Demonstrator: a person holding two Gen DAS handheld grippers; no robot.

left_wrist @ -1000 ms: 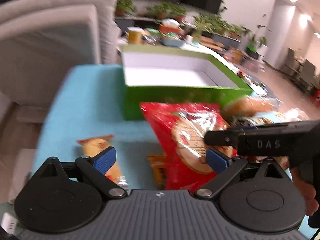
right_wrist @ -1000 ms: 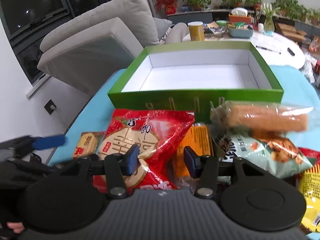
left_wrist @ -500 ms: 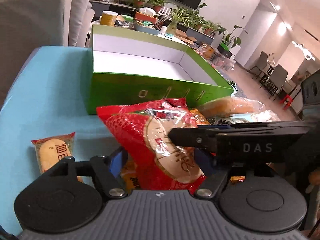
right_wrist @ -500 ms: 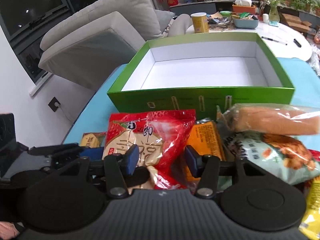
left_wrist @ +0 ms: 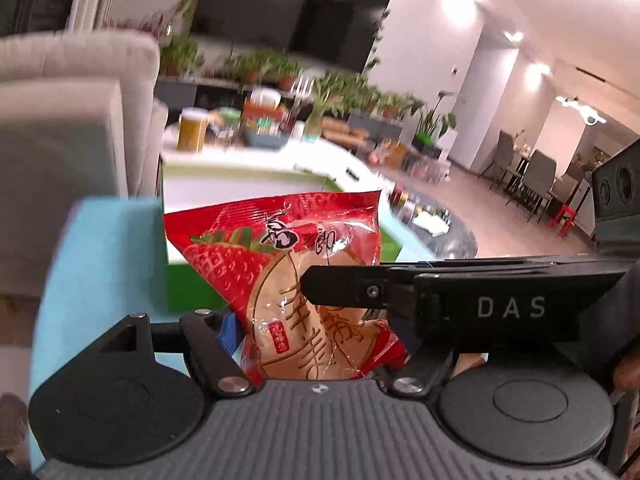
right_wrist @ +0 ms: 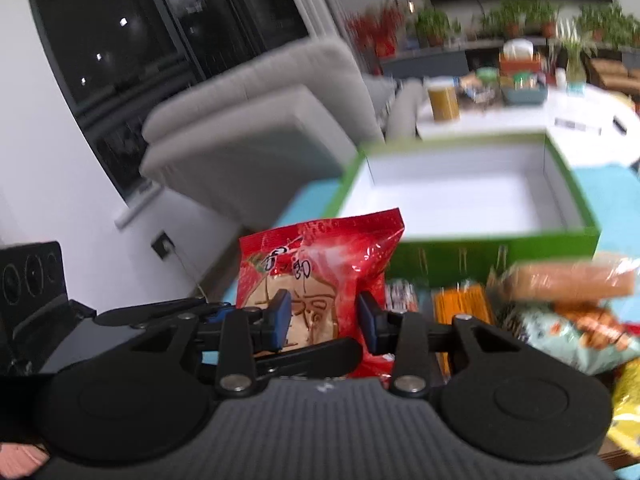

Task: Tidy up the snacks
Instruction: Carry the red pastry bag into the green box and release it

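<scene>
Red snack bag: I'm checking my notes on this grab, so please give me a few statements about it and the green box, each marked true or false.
1. The red snack bag sits between the fingers of both the left gripper and the right gripper. True.
2. The green box already holds several snacks. False: its white inside shows nothing in it.
3. The red snack bag shows a strawberry picture. True.
4. The orange packet is inside the green box. False: it lies on the blue table in front of it.
5. The box has its lid on. False: it stands open.
</scene>
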